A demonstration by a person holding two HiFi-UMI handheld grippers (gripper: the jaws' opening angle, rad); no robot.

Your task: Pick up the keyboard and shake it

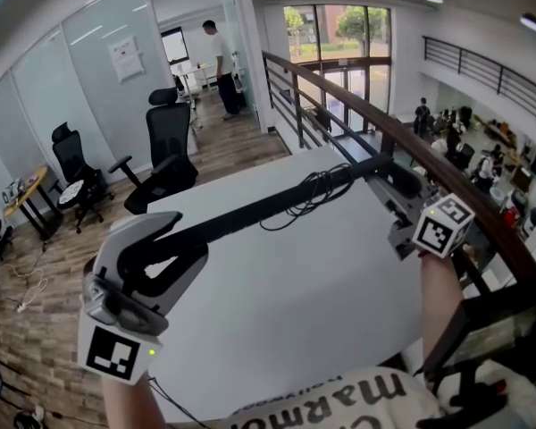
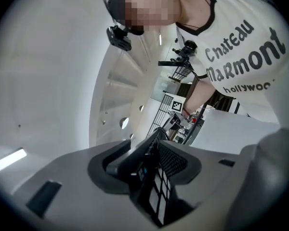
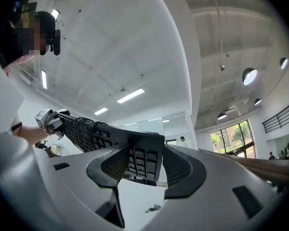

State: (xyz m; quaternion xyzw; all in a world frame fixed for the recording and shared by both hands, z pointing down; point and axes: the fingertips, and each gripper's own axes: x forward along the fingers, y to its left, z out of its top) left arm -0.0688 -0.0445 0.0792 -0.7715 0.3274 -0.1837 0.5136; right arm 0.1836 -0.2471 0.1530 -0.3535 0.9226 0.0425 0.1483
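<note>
Keyboard (image 1: 250, 211) is up off the white worktop (image 1: 295, 311), slung between my hands. Left tongs (image 1: 165, 248) clamp one short end, right tongs (image 1: 404, 213) the other. I judge it light, stiff and slick; the end holds suit shaking. Its coiled cable (image 1: 314, 186) may flap.

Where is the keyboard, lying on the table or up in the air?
Up in the air: the left claw and right claw each pinch one end of the keyboard above the white table.

— Any print to read?
— The person's white shirt (image 2: 241, 57) says "Chateau Marmont", with what looks like "hollywood" beneath, cut off. The paper sign (image 1: 125, 58) on the glass wall (image 1: 89, 70) is too small.
</note>
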